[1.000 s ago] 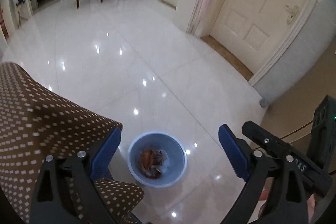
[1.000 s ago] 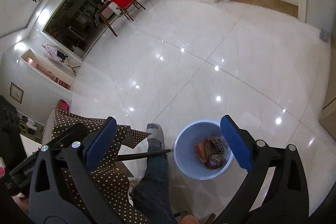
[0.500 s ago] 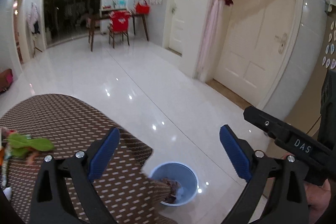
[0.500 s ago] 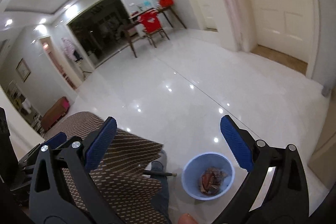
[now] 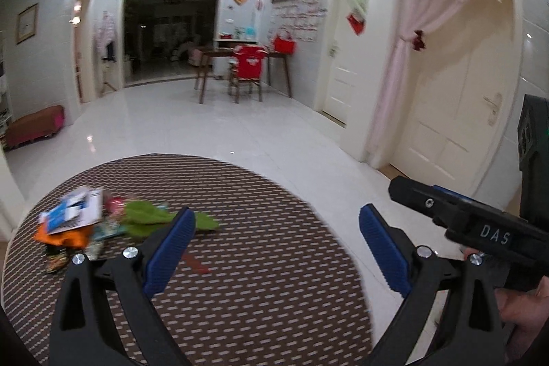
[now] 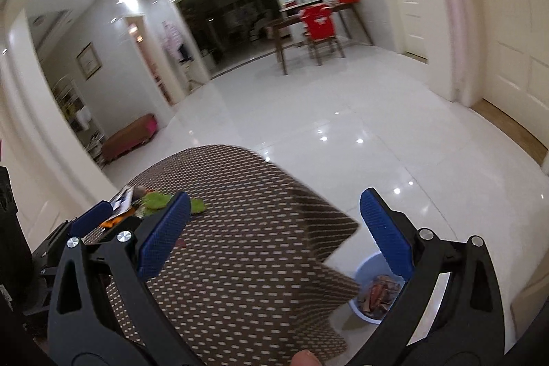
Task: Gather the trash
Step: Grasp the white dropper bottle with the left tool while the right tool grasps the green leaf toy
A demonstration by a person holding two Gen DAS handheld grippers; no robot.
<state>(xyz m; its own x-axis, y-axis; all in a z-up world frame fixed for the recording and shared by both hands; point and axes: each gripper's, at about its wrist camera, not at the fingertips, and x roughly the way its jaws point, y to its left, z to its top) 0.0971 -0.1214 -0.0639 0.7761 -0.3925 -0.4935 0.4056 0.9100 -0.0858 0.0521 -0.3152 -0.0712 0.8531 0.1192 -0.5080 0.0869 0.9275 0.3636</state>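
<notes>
While trash pile (image 5: 73, 225) sits, dotted tablecloth (image 5: 260, 249), tiled floor (image 5: 192, 126).

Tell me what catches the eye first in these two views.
A bright heap of trash, with green leaves and a blue-white packet, lies at the left of the brown dotted tablecloth. A blue bin holding scraps stands on the white floor beside the table's right edge.

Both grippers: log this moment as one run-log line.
left gripper: open, empty | right gripper: open, empty | trash pile: on table, untouched | bin: on floor, holds trash
</notes>
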